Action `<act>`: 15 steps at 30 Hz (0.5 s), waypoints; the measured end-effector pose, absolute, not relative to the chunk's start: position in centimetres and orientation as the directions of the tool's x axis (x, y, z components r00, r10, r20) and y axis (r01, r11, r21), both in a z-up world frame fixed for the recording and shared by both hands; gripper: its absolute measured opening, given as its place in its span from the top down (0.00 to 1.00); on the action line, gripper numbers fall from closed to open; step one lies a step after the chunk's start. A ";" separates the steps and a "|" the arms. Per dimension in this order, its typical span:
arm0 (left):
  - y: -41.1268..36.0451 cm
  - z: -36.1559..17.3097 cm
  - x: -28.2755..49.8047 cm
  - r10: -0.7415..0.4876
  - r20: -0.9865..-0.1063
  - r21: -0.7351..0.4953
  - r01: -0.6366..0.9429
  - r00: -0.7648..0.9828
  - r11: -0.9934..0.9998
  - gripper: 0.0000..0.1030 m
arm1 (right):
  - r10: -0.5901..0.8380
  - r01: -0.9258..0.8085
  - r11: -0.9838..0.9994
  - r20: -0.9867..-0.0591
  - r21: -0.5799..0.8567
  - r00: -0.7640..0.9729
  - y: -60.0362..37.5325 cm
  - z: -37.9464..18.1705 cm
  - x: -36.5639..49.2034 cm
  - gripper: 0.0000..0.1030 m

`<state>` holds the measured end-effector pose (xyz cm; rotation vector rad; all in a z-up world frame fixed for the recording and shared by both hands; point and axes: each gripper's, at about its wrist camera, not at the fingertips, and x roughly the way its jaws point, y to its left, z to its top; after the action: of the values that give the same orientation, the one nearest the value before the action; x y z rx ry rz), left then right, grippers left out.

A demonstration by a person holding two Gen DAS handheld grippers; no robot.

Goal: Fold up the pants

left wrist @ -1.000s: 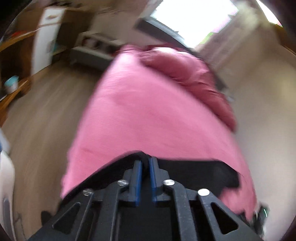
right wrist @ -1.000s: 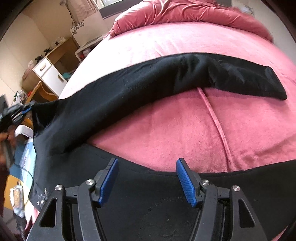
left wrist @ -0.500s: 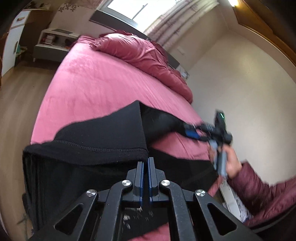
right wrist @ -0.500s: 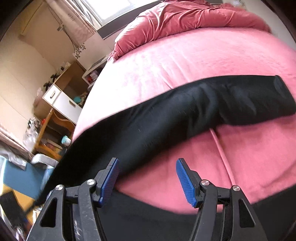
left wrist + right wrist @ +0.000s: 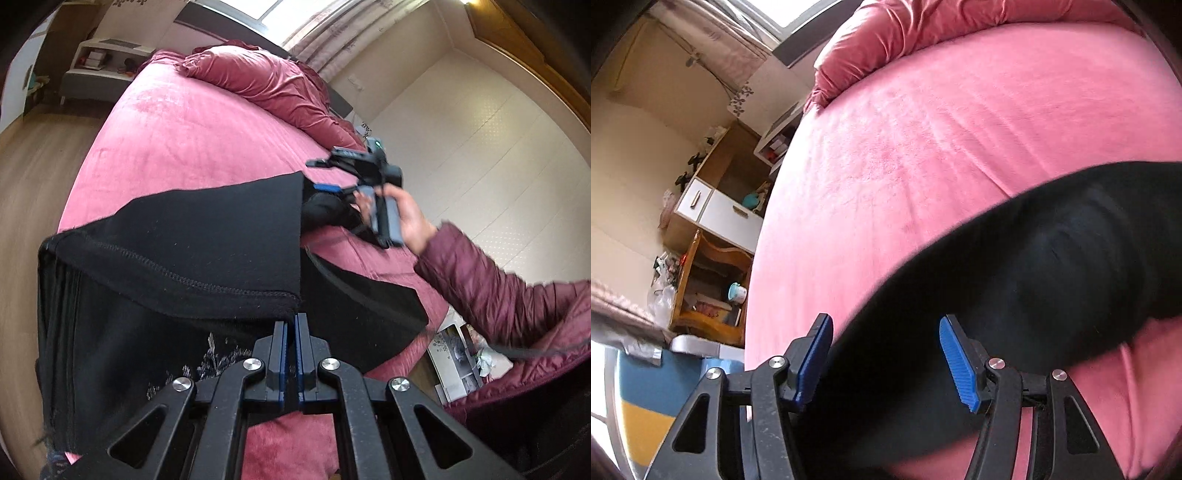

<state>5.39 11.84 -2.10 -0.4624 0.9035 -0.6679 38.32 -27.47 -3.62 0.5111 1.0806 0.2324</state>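
Observation:
Black pants (image 5: pixel 192 236) lie across a pink bed (image 5: pixel 177 140). My left gripper (image 5: pixel 290 321) is shut on the stitched hem of one pant part and holds it lifted and doubled over the rest. My right gripper (image 5: pixel 884 347) is open, low over a black pant leg (image 5: pixel 1034 273) that passes between and beyond its blue pads. In the left wrist view the right gripper (image 5: pixel 354 177) is held in a hand beside the far end of the lifted cloth.
A crumpled dark pink duvet (image 5: pixel 266 85) lies at the head of the bed. A wooden desk and white drawers (image 5: pixel 713 221) stand left of the bed. Wood floor (image 5: pixel 33 162) runs along the bed's left edge. A maroon-sleeved arm (image 5: pixel 498 291) reaches in.
My left gripper has carried the held hem up and further over the bed. My right gripper has moved along the pant leg toward its end, still open.

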 end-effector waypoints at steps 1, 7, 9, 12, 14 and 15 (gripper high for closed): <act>12.0 -2.3 5.3 -0.701 -0.561 -0.628 0.325 0.440 0.707 0.97 | 0.419 0.078 0.862 -0.788 0.502 0.451 -27.3 -4.0 39.1 0.40; 13.0 -2.8 5.0 -0.701 -0.567 -0.643 0.299 0.433 0.705 0.97 | 0.319 0.184 0.883 -0.839 0.432 0.441 -28.5 -5.3 42.6 0.48; 13.5 -2.9 5.1 -0.693 -0.572 -0.641 0.288 0.440 0.712 0.97 | 0.287 0.203 0.895 -0.862 0.397 0.417 -29.2 -5.9 43.0 0.77; 14.2 -2.5 6.4 -0.652 -0.586 -0.618 0.254 0.481 0.744 0.97 | 0.277 0.154 0.913 -0.852 0.378 0.445 -29.5 -5.1 41.9 0.90; 15.2 -1.8 7.9 -0.605 -0.596 -0.590 0.222 0.528 0.776 0.97 | 0.289 0.123 0.913 -0.830 0.388 0.477 -29.9 -4.1 40.5 0.91; 15.9 -1.2 8.9 -0.579 -0.596 -0.576 0.206 0.557 0.791 0.97 | 0.302 0.106 0.910 -0.815 0.402 0.495 -30.1 -3.5 39.7 0.91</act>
<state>8.90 15.93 -1.23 -0.4778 0.8641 -0.4845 39.68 -30.09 -3.47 0.4319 1.0553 0.1239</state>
